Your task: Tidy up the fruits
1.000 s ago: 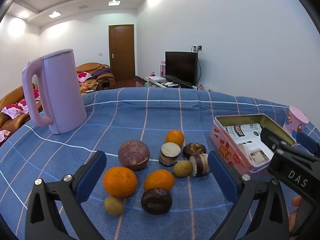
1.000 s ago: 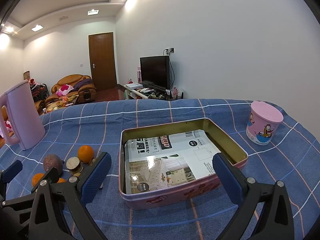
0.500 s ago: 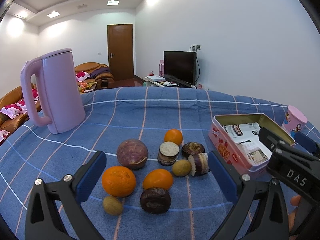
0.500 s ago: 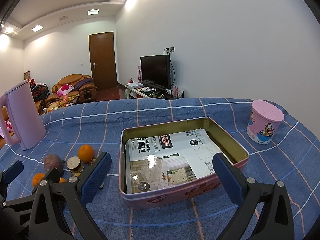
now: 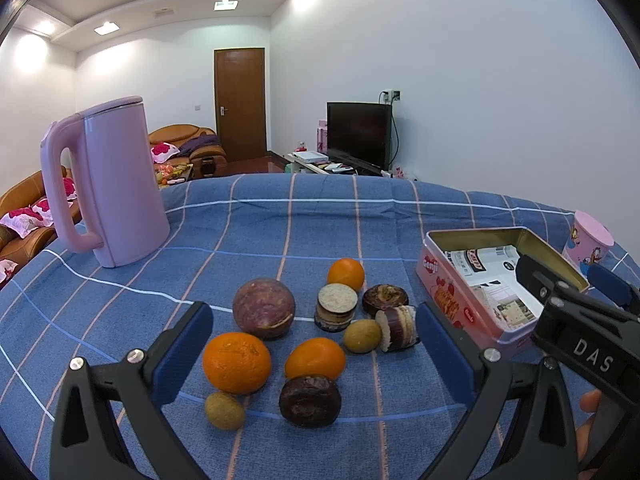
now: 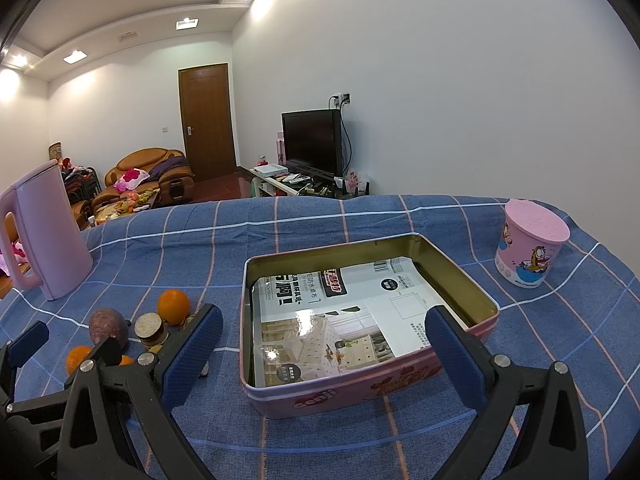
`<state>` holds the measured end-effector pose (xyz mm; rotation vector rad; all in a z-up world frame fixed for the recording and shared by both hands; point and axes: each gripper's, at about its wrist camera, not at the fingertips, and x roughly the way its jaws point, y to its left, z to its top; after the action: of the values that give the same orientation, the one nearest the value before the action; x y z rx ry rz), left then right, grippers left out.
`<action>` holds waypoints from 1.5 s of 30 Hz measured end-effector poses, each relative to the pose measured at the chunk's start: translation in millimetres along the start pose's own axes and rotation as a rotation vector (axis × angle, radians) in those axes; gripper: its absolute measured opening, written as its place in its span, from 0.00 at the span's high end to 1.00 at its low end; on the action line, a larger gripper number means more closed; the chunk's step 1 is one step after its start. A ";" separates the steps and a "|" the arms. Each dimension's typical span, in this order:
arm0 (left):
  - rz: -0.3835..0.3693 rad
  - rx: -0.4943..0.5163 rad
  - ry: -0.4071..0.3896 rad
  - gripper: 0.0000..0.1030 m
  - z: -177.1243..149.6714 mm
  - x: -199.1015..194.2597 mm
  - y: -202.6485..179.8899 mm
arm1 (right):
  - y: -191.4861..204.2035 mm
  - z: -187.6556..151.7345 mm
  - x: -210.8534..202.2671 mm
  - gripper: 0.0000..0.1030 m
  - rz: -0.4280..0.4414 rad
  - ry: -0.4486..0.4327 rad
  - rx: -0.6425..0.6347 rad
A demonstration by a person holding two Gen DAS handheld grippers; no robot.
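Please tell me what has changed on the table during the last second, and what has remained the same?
Almost nothing changed. The open left gripper drifted slightly, so the round orange, purple and brown fruits shift a little in its view; none was grasped. The open right gripper stayed over the pink rectangular tin, which holds only printed paper. The lilac plastic kettle and pink cartoon cup did not move.

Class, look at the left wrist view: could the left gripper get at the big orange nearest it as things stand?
Probably yes. The left gripper is open, and the big orange lies just ahead, inside its left finger. A small brown fruit touches it in front.
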<state>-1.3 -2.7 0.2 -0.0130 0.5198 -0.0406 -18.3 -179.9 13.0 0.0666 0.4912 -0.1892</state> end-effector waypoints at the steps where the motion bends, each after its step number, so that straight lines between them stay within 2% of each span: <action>1: -0.001 0.000 0.000 0.00 -0.1 -0.1 -0.6 | 0.5 -0.2 -0.3 0.01 0.000 0.000 -0.001; 10: -0.026 -0.032 0.002 0.00 0.2 0.4 6.2 | 1.8 -0.4 -1.3 0.01 0.013 -0.006 0.001; 18: 0.036 -0.055 -0.045 0.00 5.1 -8.4 29.8 | 6.7 0.0 -6.2 0.01 0.039 -0.021 -0.024; 21: 0.106 -0.045 -0.059 0.00 7.2 -16.8 46.5 | 7.4 0.3 -8.0 0.01 0.074 -0.025 -0.025; 24: 0.110 -0.026 -0.048 0.00 7.0 -25.0 66.9 | 10.8 -0.1 -8.9 0.01 0.126 -0.021 -0.031; 29: 0.164 0.028 -0.013 0.00 -1.7 -36.2 90.8 | 27.6 -4.2 -13.8 0.04 0.245 -0.016 -0.082; 30: 0.166 0.028 -0.007 0.00 -4.6 -39.2 96.5 | 33.1 -5.6 -14.9 0.08 0.288 -0.007 -0.096; 32: 0.160 0.023 0.001 0.00 -9.4 -42.3 104.9 | 42.7 -8.1 -15.3 0.22 0.360 0.025 -0.118; 35: 0.155 0.014 0.015 0.00 -13.3 -44.0 111.5 | 66.1 -16.3 -10.0 0.32 0.464 0.108 -0.180; 38: 0.150 0.030 0.026 0.00 -13.2 -42.4 110.9 | 91.1 -23.8 -9.0 0.33 0.528 0.168 -0.233; 43: 0.150 0.105 0.030 0.00 -13.8 -46.8 109.6 | 125.6 -35.3 5.7 0.33 0.570 0.280 -0.291; 45: 0.150 0.134 0.029 0.00 -15.0 -49.1 109.5 | 133.0 -40.1 13.5 0.41 0.570 0.324 -0.300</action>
<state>-47.4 108.7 9.0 0.1572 0.5447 0.0715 0.9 -47.4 -26.3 -0.0588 0.7978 0.4608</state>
